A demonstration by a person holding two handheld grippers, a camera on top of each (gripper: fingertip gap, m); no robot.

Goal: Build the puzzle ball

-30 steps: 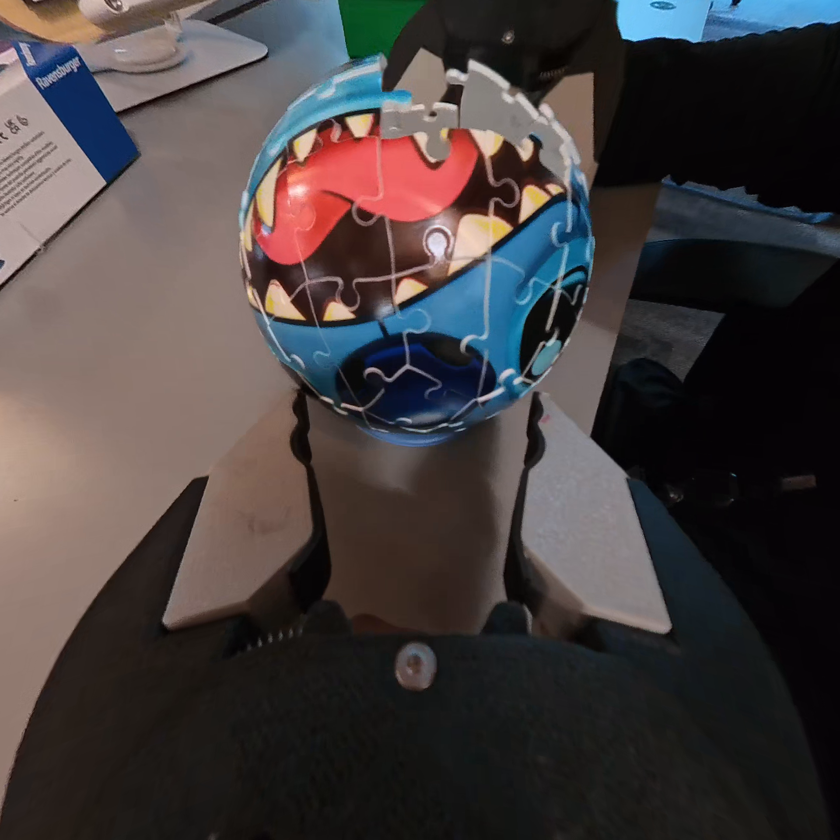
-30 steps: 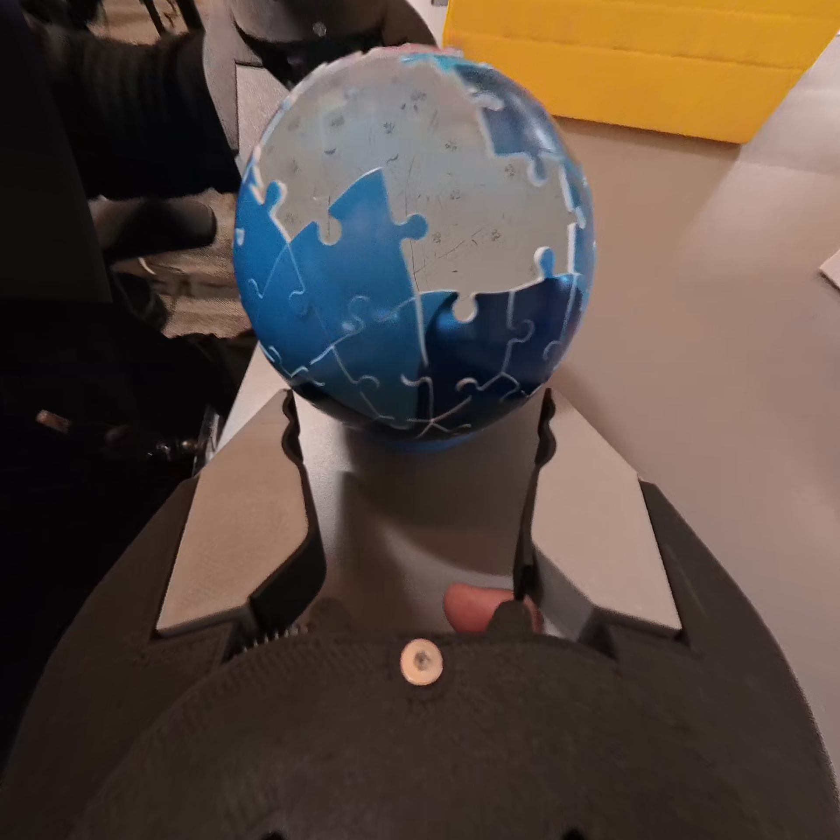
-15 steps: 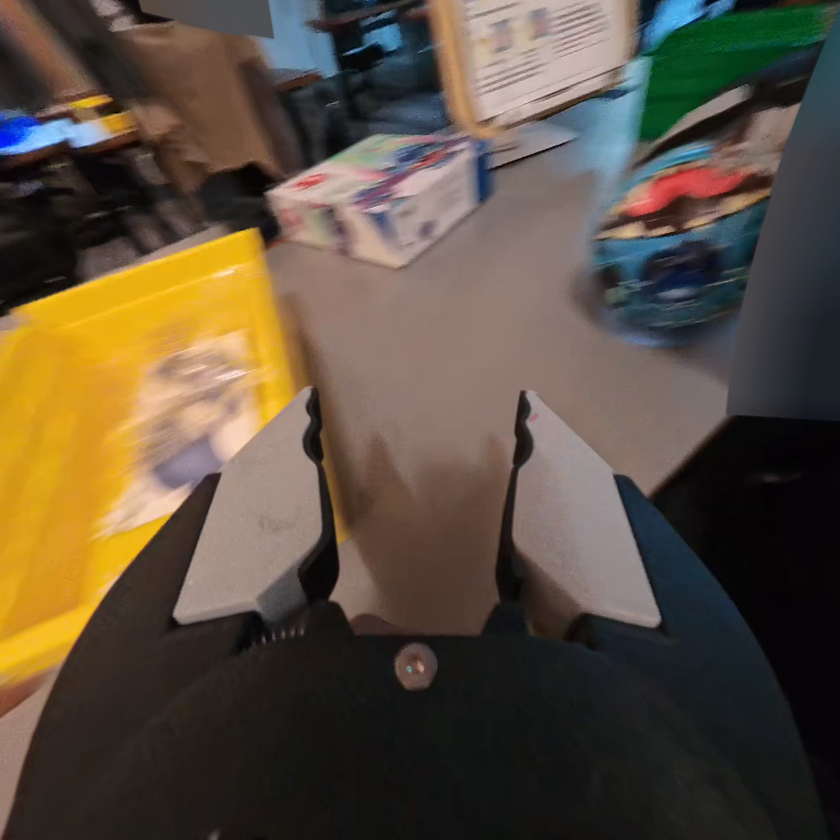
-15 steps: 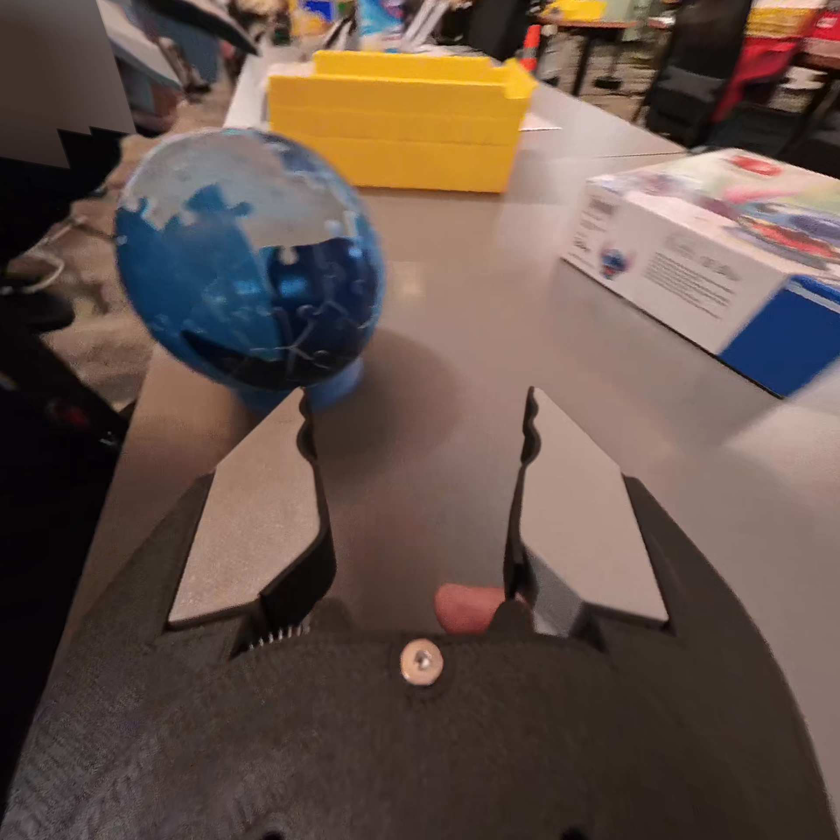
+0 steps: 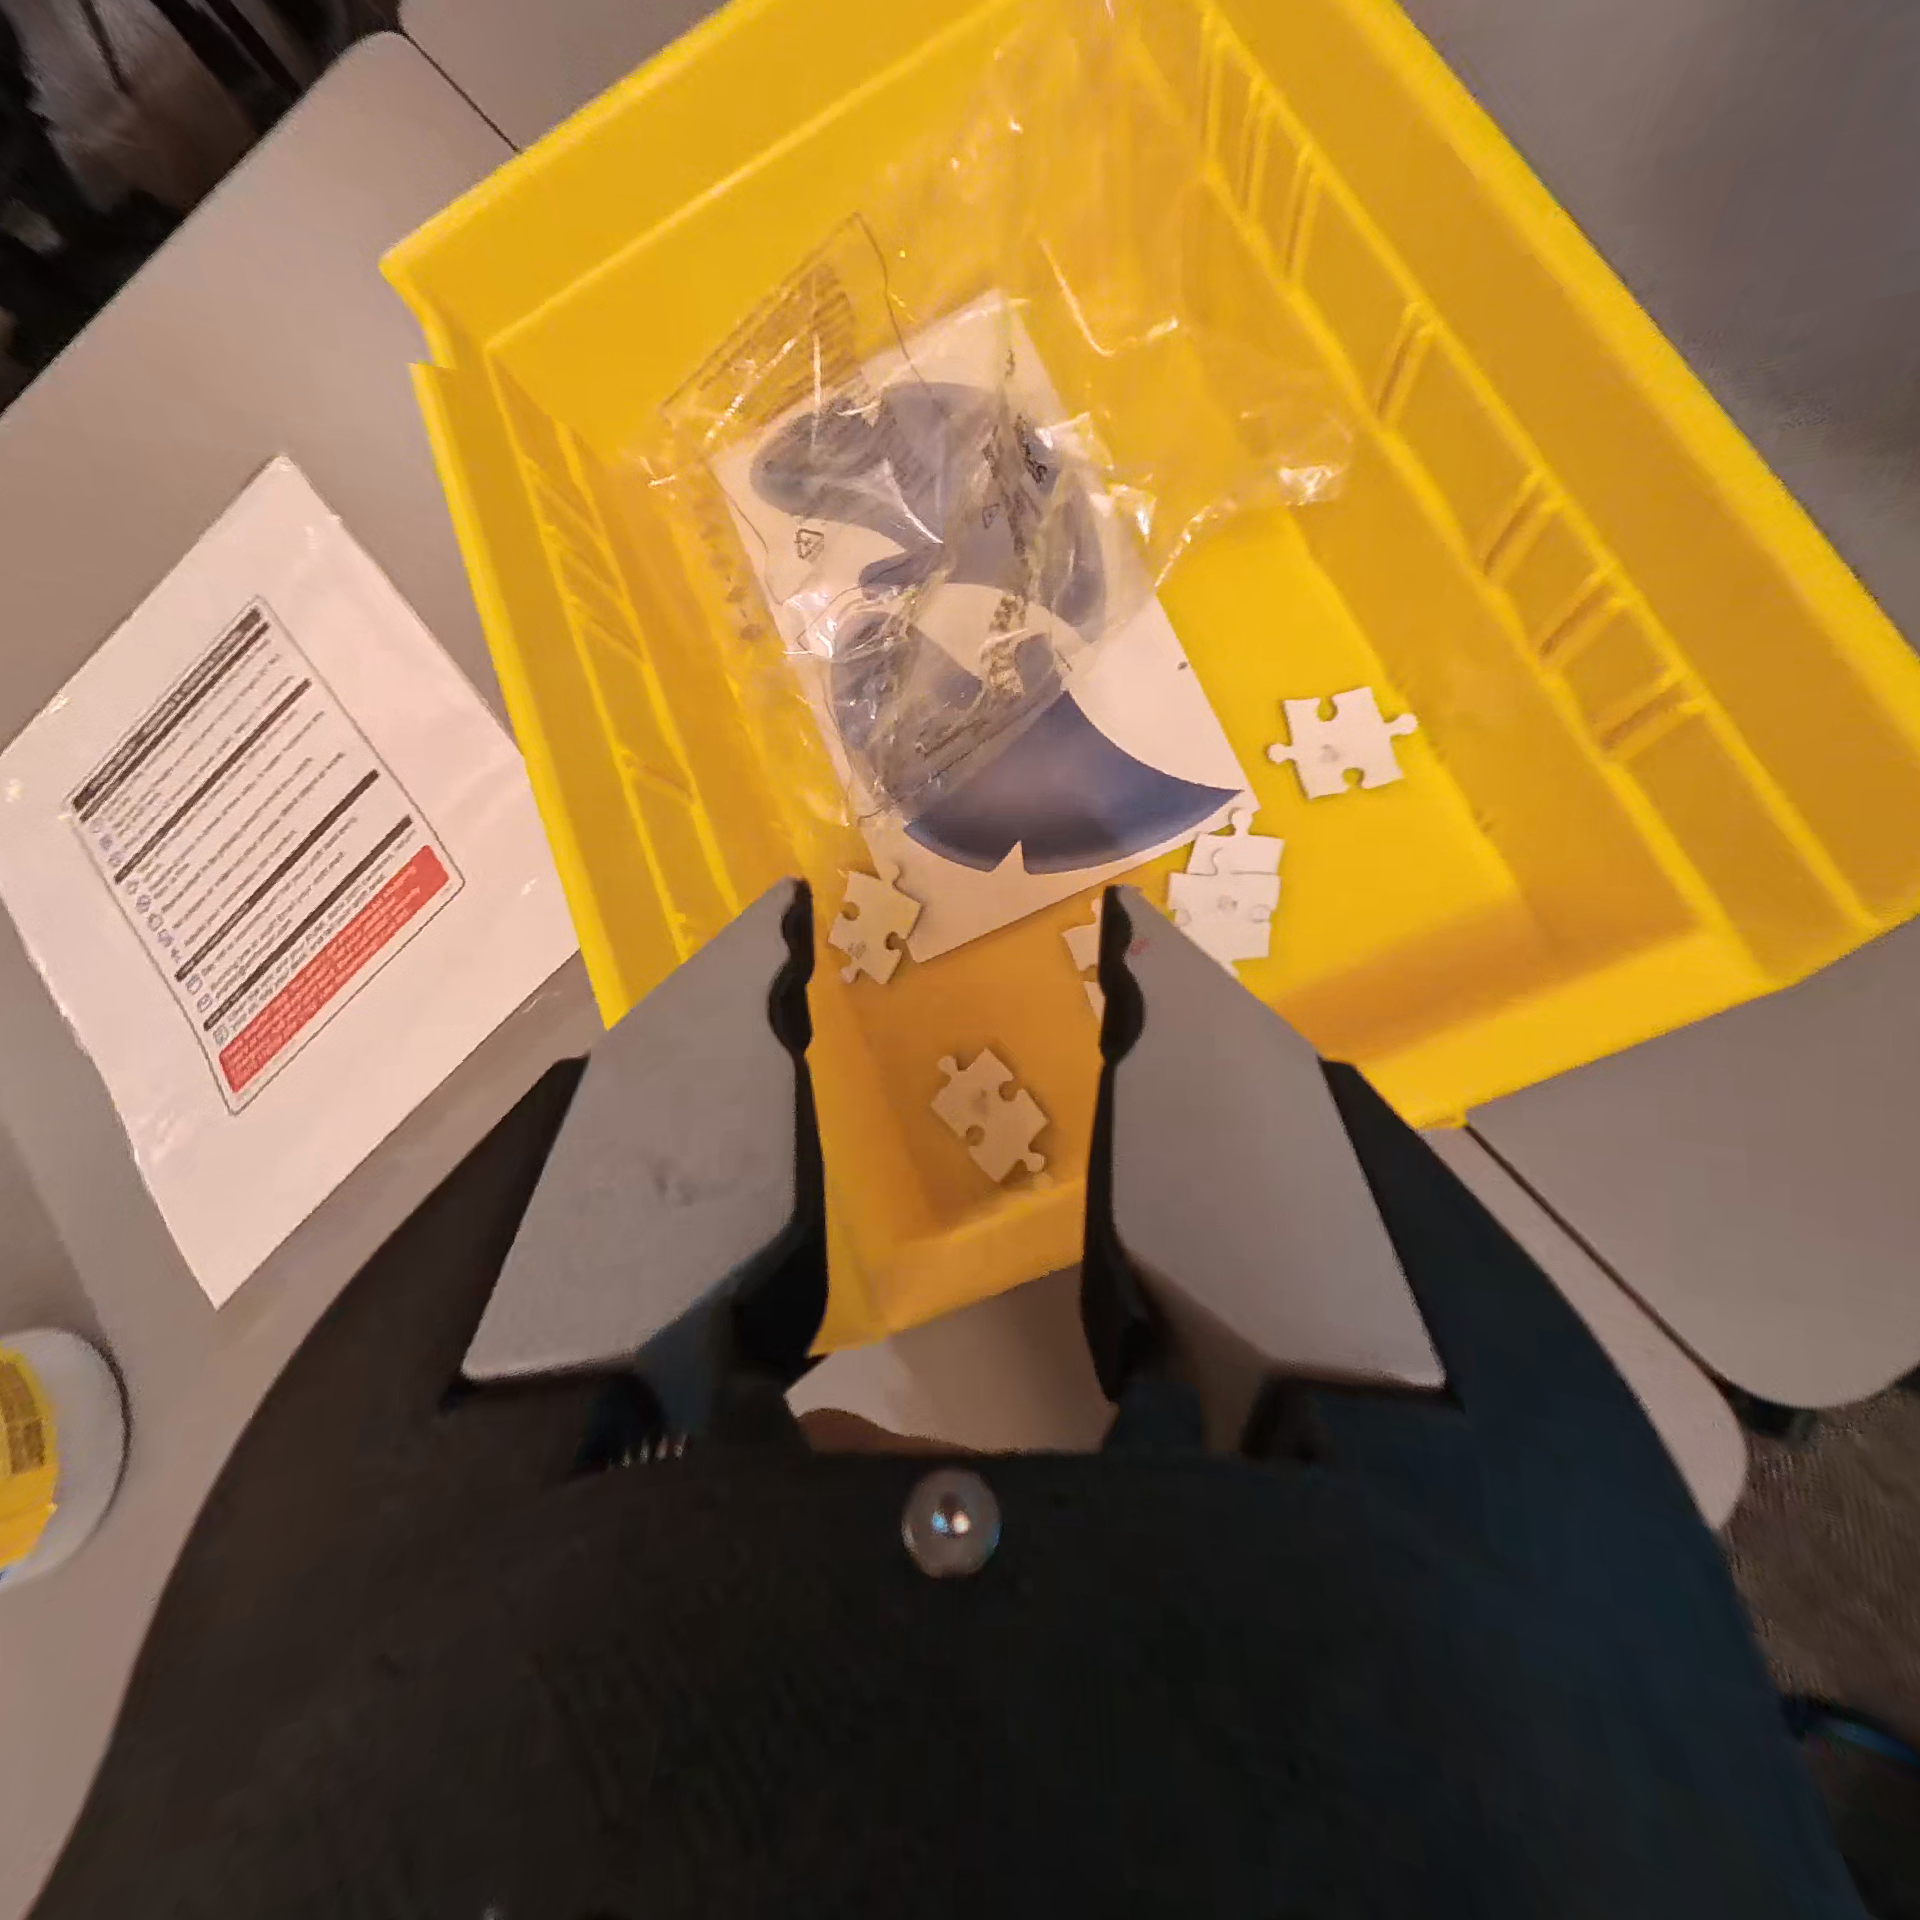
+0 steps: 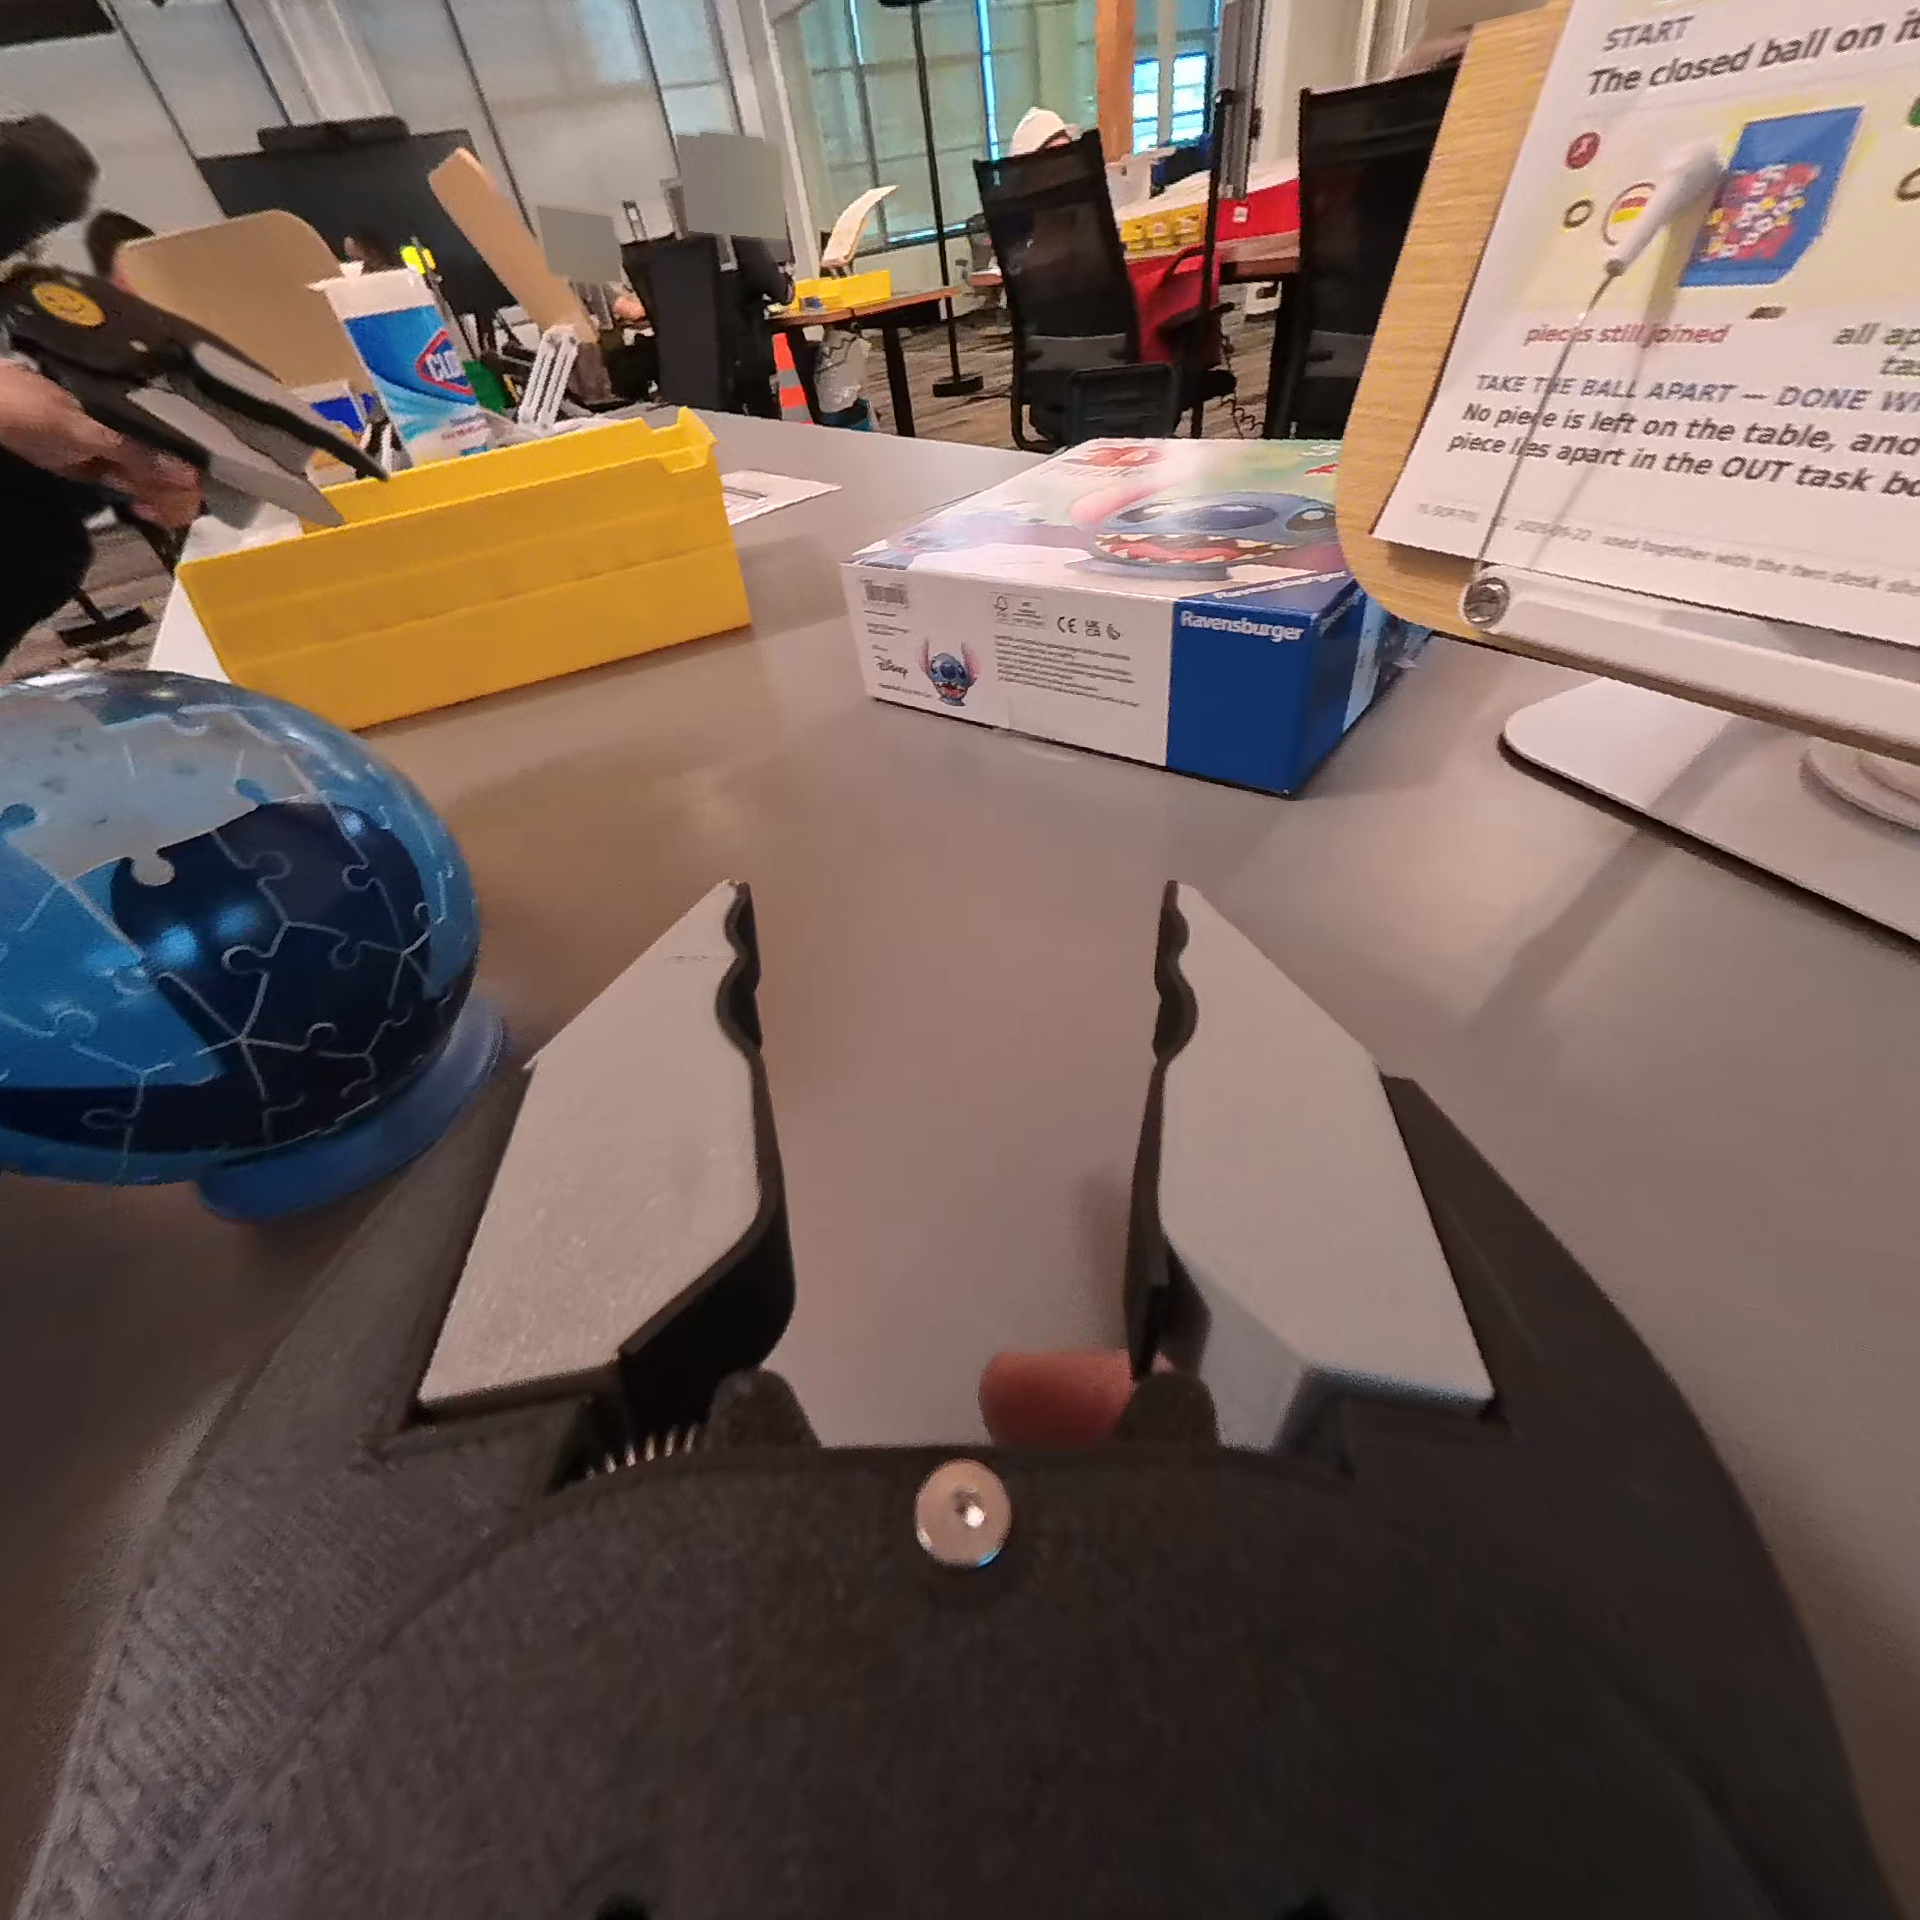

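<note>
My left gripper [image 5: 951, 914] is open and empty, held above the near end of a yellow bin [image 5: 1455, 582]. In the bin lie several loose white puzzle pieces face down; one piece [image 5: 989, 1114] lies between my fingers below, another [image 5: 1335, 745] farther right. A clear plastic bag [image 5: 935, 499] with blue parts lies on a white and blue sheet. My right gripper [image 6: 956, 914] is open and empty over the grey table. The partly built blue puzzle ball [image 6: 197, 925] stands on its blue base at its left, with a bare patch on top. The left gripper [image 6: 249, 447] shows over the bin [image 6: 468, 582].
A white instruction sheet [image 5: 249, 862] lies left of the bin. The puzzle's box [image 6: 1122, 623] lies ahead of my right gripper. A sign on a stand [image 6: 1683, 343] is at the right. A wipes canister [image 6: 410, 358] stands behind the bin. Chairs and desks fill the background. Spacing between my two grippers at the tips: around 60 cm.
Both grippers have let go of the ball and drawn away from it. The left one has swung over to the yellow bin; the right one has turned right, leaving the ball at its left.
</note>
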